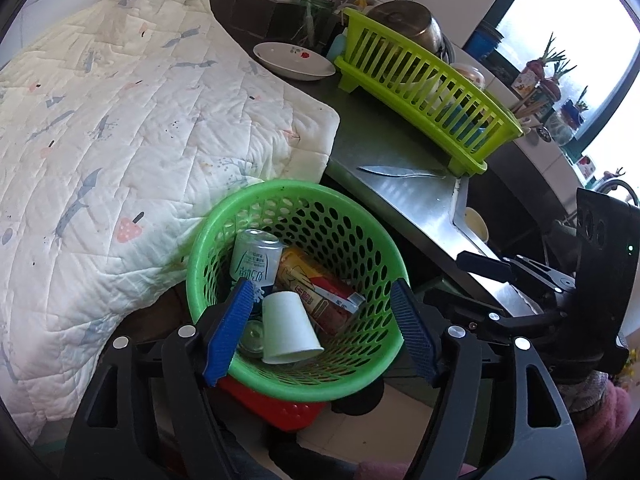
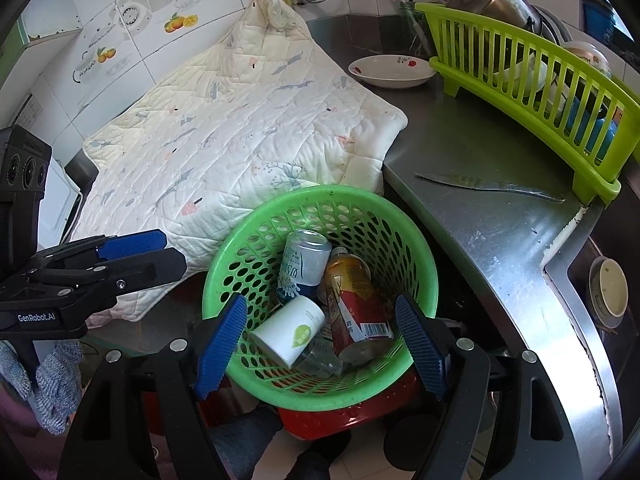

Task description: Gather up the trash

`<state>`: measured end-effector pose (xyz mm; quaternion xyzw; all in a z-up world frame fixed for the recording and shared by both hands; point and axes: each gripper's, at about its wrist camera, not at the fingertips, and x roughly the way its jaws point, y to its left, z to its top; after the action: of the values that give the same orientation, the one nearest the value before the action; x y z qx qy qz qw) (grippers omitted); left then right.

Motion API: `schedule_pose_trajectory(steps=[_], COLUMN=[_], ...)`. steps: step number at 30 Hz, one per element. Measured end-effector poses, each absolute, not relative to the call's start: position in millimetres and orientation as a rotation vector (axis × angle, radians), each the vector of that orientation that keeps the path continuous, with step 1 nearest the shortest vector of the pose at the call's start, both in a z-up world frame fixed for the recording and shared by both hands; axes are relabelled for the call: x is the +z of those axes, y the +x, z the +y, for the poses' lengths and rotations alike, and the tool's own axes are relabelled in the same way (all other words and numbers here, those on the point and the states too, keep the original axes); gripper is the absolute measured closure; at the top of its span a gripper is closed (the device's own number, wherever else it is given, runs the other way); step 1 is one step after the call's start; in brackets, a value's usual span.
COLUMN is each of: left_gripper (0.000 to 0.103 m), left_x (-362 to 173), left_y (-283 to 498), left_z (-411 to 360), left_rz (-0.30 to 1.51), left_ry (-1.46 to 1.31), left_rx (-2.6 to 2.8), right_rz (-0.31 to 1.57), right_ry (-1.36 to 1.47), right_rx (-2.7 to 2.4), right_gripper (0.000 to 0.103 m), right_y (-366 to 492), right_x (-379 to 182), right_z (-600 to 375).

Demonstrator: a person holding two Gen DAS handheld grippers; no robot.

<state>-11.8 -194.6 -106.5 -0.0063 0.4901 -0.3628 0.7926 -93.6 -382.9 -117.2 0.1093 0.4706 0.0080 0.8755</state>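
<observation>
The green basket (image 1: 296,292) sits low centre in both wrist views, below the steel counter (image 1: 404,200) edge, resting on something red (image 1: 276,408). Trash inside: white paper cup (image 1: 289,330), drink can (image 1: 256,266), and a red-yellow bottle (image 2: 354,312). There is also a clear crushed item under the cup, too hidden to name.

Key relation: the cup lies on its side, directly ahead of and below the left gripper (image 1: 320,332), between the two blue pads in the frame. Its long axis runs diagonally, closed end upper left, open mouth lower right in the left view. In the right view it sits slightly left of centre between the right gripper (image 2: 320,344) pads. Both grippers point down into the basket; neither looks clearly nearer.

Left gripper: pads spread wide, nothing pinched, no contact with cup visible. The cup looks dropped, lying loose on the other trash. Right gripper: pads also spread wide, holding nothing, framing the basket rim.

On the counter, no obvious trash left: a knife (image 1: 400,172) in front of the lime dish rack (image 1: 424,88), and a plate (image 1: 294,60) behind. A quilted cloth (image 1: 140,140) fills the upper left. Judgement: collecting looks near done, or next item lies out of view.
</observation>
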Motion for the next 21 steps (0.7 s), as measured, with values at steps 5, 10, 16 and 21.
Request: schedule_pose_trajectory(steps=[5, 10, 16, 21], left_gripper=[0.025, 0.02, 0.013, 0.007], left_x=[-98.8, -84.9, -65.6, -46.5], left_y=[-7.9, -2.7, 0.3, 0.5], left_z=[-185.3, -171.2, -153.6, -141.6], left_rz=[1.026, 0.975, 0.889, 0.813], left_ry=[-0.009, -0.011, 0.017, 0.038], left_rx=[-0.733, -0.682, -0.6, -0.539], right_rz=[0.975, 0.959, 0.931, 0.898], right_ry=[0.234, 0.244, 0.226, 0.223], right_rx=[0.014, 0.011, 0.004, 0.012], right_gripper=[0.029, 0.027, 0.021, 0.019], right_y=[-94.5, -93.9, -90.4, -85.2], right_x=[-115.3, -111.9, -103.1, -93.7], right_z=[-381.3, -378.3, -372.1, -366.6])
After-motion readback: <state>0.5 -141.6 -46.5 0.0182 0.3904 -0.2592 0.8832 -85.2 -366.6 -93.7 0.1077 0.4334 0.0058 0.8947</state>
